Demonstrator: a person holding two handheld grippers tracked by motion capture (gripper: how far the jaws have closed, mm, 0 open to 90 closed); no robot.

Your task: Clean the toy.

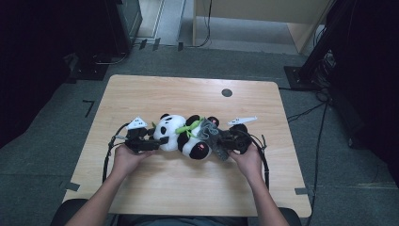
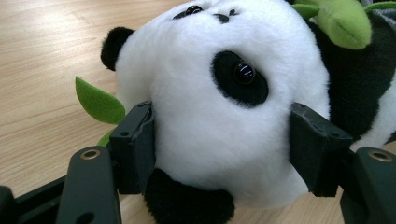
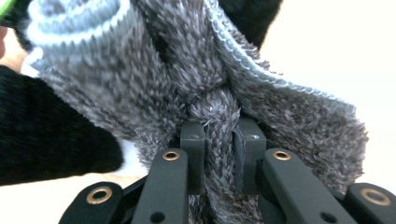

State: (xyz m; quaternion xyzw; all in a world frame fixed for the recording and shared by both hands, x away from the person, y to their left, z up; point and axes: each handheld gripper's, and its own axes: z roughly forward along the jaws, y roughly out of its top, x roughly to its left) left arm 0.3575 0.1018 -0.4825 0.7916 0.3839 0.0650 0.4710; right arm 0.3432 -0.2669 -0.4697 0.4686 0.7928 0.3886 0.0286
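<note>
Here your left gripper (image 2: 219, 140) has its two black jaws pressed into the white plush head of the panda toy (image 2: 219, 102), one pad sunk in on each side, so it holds the toy by the head. Your right gripper (image 3: 219, 154) is pinched narrow on a fold of the grey fuzzy cloth (image 3: 154, 79), with the pile bunched between the pads and the ribbed pale edge curling above them. From the high view, the left gripper (image 1: 157, 141) and right gripper (image 1: 225, 141) face each other across the panda toy (image 1: 181, 134), which lies on its side near the middle of the table, a little toward your edge, with the grey fuzzy cloth (image 1: 210, 136) draped over its right end and a green leaf (image 1: 188, 126) across its body. The wooden table (image 1: 188, 94) is pale, with a dark round hole (image 1: 227, 92) near its far edge. Around it lies grey carpet (image 1: 56, 117), with cables (image 1: 306, 113) trailing at the right and dark equipment stands (image 1: 320, 52) beyond.
</note>
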